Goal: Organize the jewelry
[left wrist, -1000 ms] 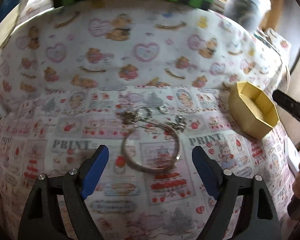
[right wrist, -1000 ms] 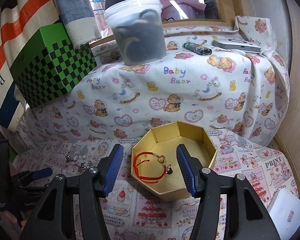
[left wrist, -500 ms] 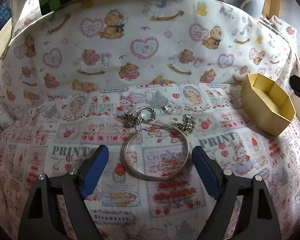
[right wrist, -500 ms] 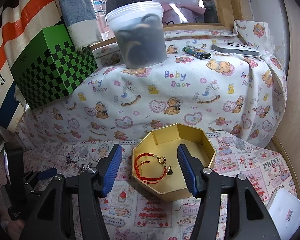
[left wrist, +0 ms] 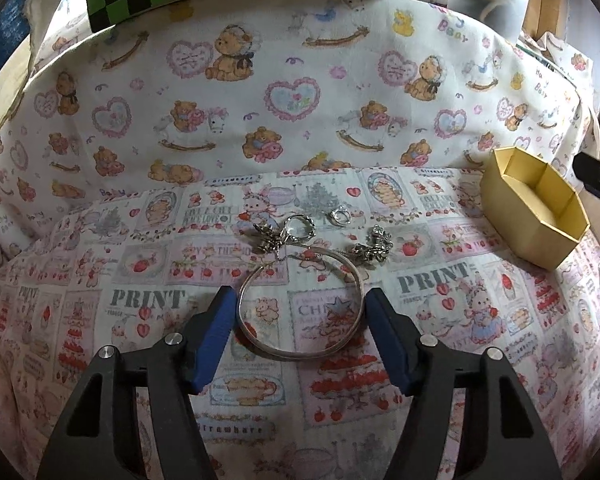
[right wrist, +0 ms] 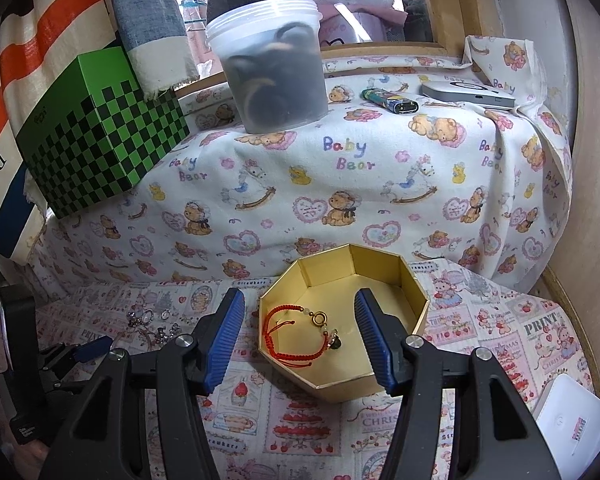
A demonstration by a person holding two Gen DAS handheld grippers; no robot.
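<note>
The tabletop cloth (left wrist: 100, 320) is white with pink and red strawberry, cake and rabbit panels and grey "PRINT" lettering. The rear cloth (right wrist: 380, 184) is white, patterned with brown bears, pink hearts, rocking horses and pastel "Baby Bear" text. The octagonal box (right wrist: 404, 376) is gold inside and out. The cord bracelet (right wrist: 288, 338) in it is red with a gold clasp. The bangle (left wrist: 300, 354) and the small rings (left wrist: 339, 216) are silver. The checkered box (right wrist: 100, 152) is green and black. Both grippers have black frames and blue pads (left wrist: 216, 336). The lighter (right wrist: 388, 100) is green, yellow and black.
</note>
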